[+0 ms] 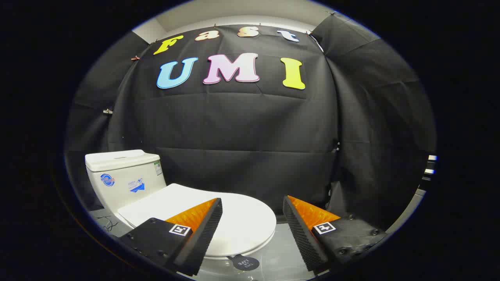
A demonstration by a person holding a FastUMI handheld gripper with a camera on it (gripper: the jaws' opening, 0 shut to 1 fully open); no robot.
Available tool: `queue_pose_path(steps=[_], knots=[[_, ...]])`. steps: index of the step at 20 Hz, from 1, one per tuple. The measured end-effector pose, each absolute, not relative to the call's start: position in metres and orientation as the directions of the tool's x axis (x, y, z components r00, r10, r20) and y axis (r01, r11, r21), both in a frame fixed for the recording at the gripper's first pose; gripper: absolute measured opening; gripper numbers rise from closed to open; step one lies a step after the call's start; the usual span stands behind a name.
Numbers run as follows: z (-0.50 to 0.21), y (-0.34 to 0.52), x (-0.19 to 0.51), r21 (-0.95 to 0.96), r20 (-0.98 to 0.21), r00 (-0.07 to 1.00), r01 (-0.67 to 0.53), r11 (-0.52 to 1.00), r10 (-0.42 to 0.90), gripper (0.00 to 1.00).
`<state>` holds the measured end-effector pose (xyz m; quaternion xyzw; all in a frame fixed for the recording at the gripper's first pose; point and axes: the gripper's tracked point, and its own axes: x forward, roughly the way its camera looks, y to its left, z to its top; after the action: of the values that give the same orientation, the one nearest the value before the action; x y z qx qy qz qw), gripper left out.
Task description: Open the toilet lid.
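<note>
White toilet lid [234, 218] down, just ahead of and below gripper [252, 230]; fingers wide apart, empty. We judge approach step; next we hook lid's front rim.

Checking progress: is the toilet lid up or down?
Down: the toilet lid lies flat on the bowl, under the open gripper.

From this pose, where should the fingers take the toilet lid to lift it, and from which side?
Take the toilet lid at its rounded front rim, the end farthest from the tank, coming in from the front. It lies flat and closed, hinged at the tank end, so the front edge probably gives the most leverage. The gripper is open, with that rim lying between the fingers and nothing held.
</note>
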<state>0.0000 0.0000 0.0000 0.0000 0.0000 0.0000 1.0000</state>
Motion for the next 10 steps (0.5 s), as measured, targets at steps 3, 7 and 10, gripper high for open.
queue_pose_path(steps=[3,7,10], knots=[[-0.0024,-0.0015,-0.0002,0.008,-0.008,1.000,0.002,1.000,-0.002,0.98],[-0.0010,-0.0024,0.0003,0.005,-0.004,1.000,0.003,1.000,-0.003,0.98],[-0.0028,-0.0015,-0.0002,0.000,-0.009,1.000,0.000,1.000,0.000,0.98]])
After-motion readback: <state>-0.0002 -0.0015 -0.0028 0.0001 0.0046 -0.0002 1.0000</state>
